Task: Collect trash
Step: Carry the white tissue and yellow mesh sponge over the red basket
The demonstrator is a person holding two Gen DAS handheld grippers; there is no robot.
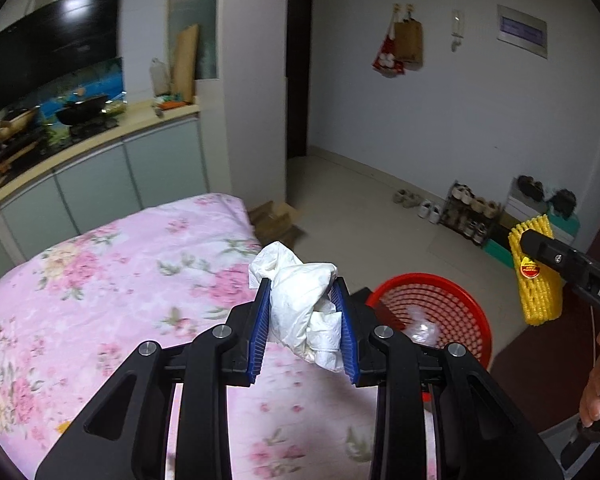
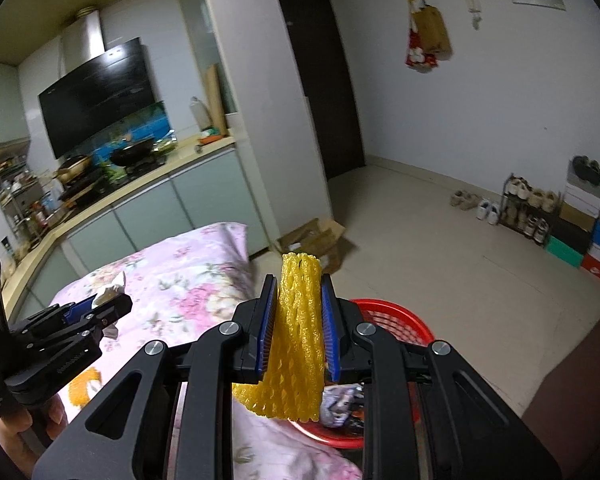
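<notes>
Left gripper (image 1: pixel 304 320) clamped on a crumpled tissue (image 1: pixel 300 300), held above the floral cloth (image 1: pixel 112 280) near its right edge; right gripper (image 2: pixel 298 328) clamped on a yellow foam net (image 2: pixel 298 340), over the red basket (image 1: pixel 460 292). Basket just off the cloth's right edge, already holding some wrappers. Judged late stage: both pieces lifted, neither dropped in yet.
</notes>
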